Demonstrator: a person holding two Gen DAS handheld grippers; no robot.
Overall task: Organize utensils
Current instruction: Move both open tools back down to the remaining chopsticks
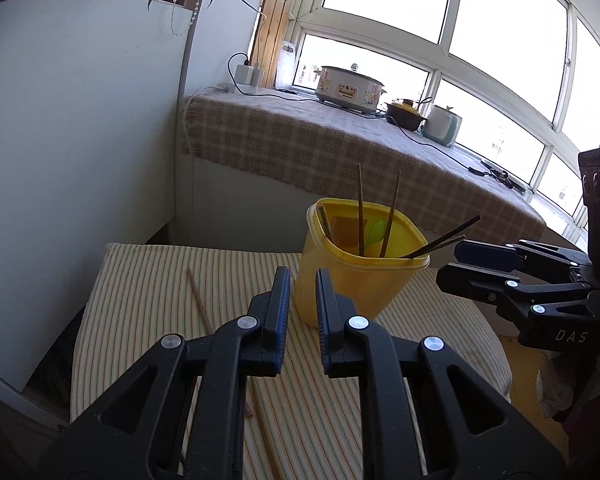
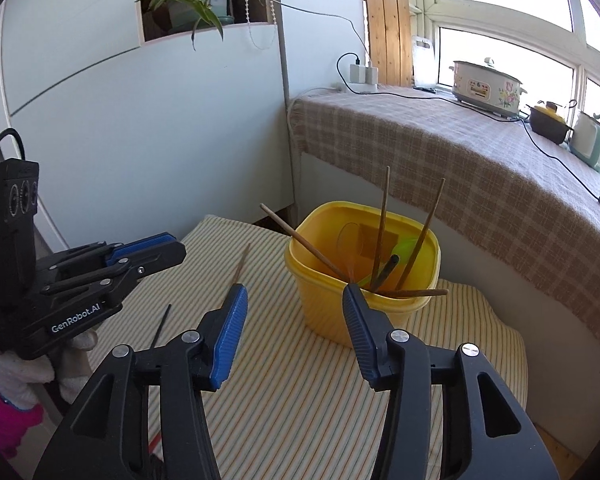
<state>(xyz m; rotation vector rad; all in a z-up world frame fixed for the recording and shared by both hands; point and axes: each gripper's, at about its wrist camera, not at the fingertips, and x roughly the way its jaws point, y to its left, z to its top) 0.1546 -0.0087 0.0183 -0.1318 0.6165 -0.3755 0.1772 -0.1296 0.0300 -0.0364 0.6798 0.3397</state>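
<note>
A yellow plastic tub stands on a striped cushion. Several wooden chopsticks and a green spoon lean inside it. One loose wooden chopstick lies on the cushion left of the tub, and a thin dark stick lies nearer. My left gripper hovers just left of the tub, its jaws nearly together and empty. My right gripper sits at the tub's right rim, open with nothing between its pads.
A white cabinet stands to the left of the cushion. Behind is a plaid-covered sill with a slow cooker, a brown pot, a pale kettle and trailing cables. A gloved hand holds the left gripper.
</note>
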